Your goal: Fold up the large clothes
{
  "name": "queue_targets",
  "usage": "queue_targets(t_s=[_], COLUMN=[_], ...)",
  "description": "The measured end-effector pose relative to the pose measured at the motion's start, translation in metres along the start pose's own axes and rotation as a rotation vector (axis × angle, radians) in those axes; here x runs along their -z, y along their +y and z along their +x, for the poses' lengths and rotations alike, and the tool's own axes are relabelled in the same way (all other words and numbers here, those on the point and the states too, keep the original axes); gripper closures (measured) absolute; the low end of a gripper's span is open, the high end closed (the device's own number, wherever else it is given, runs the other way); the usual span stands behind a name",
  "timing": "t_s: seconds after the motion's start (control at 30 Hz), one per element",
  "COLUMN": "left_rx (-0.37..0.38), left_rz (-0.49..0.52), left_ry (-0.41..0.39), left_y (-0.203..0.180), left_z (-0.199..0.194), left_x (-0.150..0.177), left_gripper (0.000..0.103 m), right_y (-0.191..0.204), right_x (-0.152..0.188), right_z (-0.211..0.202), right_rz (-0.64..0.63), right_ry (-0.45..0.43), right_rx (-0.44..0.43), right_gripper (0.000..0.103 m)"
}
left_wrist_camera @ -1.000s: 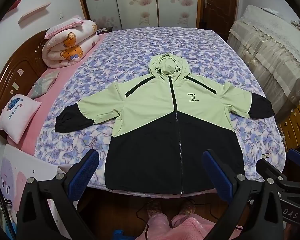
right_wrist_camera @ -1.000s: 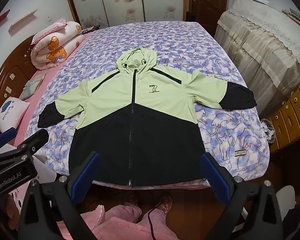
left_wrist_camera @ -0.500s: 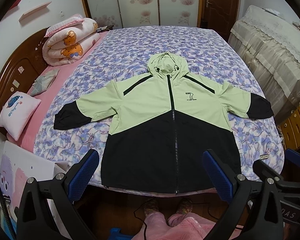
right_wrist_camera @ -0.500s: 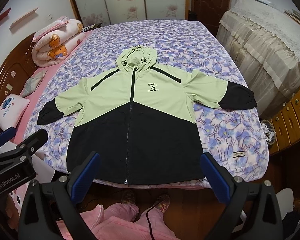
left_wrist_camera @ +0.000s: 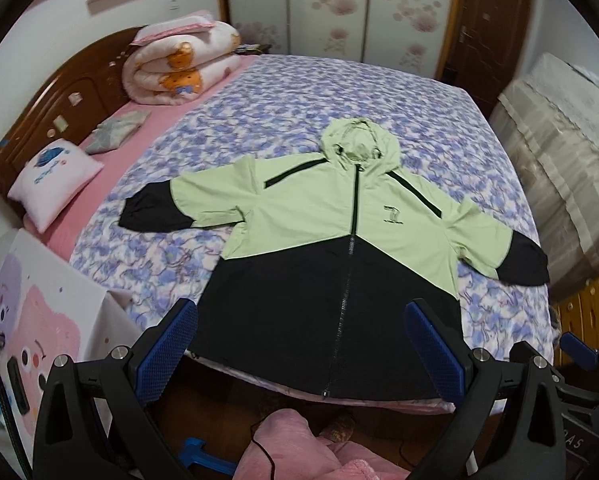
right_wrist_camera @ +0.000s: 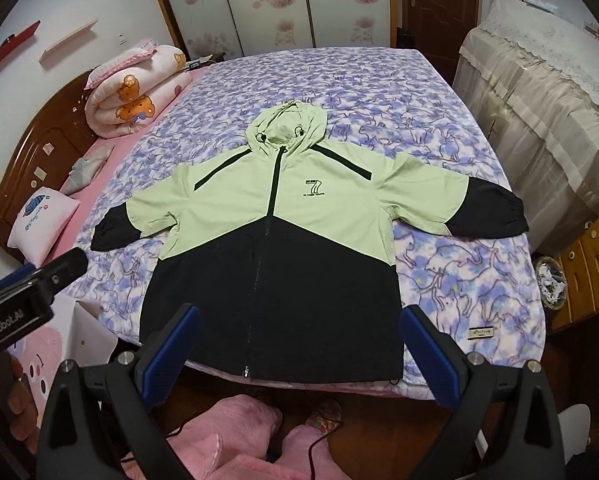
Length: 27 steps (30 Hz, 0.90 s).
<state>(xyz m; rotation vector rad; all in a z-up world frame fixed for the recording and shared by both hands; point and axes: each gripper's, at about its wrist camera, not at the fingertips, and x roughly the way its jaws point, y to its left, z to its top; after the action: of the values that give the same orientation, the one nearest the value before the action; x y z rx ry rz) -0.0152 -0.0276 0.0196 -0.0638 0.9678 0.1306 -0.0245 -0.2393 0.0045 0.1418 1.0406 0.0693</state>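
Note:
A hooded jacket [left_wrist_camera: 319, 240], light green on top and black below, lies flat and zipped on the bed, sleeves spread, hem at the near edge; it also shows in the right wrist view [right_wrist_camera: 275, 232]. My left gripper [left_wrist_camera: 301, 332] is open and empty, held above the hem. My right gripper [right_wrist_camera: 299, 336] is open and empty, also above the hem. The left gripper's body shows at the left of the right wrist view [right_wrist_camera: 23, 300].
The bed [right_wrist_camera: 359, 92] has a purple patterned cover. A rolled quilt [left_wrist_camera: 179, 64] and pillows [left_wrist_camera: 53, 180] lie at its left. A covered cabinet [right_wrist_camera: 539, 92] and wooden drawers [right_wrist_camera: 591, 264] stand at the right. A white box [left_wrist_camera: 39, 320] stands at the bed's near left corner.
The left wrist view has swung left and tilted, so the jacket now sits right of centre. The right gripper has moved slightly. The jacket has not moved.

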Motion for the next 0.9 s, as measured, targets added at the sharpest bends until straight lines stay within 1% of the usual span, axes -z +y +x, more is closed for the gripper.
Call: queue_targets(t_s=[0.13,0.3,0.43,0.53,0.7,0.8,0.9], left_rx=[-0.05,-0.026,-0.054,-0.062,-0.047,-0.055,-0.027], left_rz=[0.006,-0.031,-0.078,-0.113,-0.164,-0.168,-0.199], left_ry=[-0.005,0.017,0.038,0.055,0.078,0.096,0.123], left_y=[0.005,0.021,0.037,0.053,0.086,0.11,0.145], left_z=[-0.005,-0.001,0.007,0.015,0.032,0.049,0.074], left_x=[0.005,0.015,0.014,0.008,-0.003,-0.017,-0.038], left_gripper=[0.001,0.001,0.001,0.001,0.001,0.001,0.001], right_y=[0.0,0.007,0.017,0.025,0.05,0.072,0.099], right_x=[-0.001,-0.001,-0.006,-0.012,-0.023,-0.03,-0.039], right_z=[0.005,0.01,0.021,0.026,0.042,0.054,0.07], right_rz=[-0.022,-0.07,-0.091,-0.099,-0.144,-0.178,-0.205], right_ry=[0.003,-0.015,0.009,0.009,0.022,0.018,0.013], right_rx=[-0.045,-0.092,-0.112,-0.128,-0.134,-0.122,-0.108], right_gripper=[0.003,0.003,0.003,0.003,0.003,0.003,0.003])
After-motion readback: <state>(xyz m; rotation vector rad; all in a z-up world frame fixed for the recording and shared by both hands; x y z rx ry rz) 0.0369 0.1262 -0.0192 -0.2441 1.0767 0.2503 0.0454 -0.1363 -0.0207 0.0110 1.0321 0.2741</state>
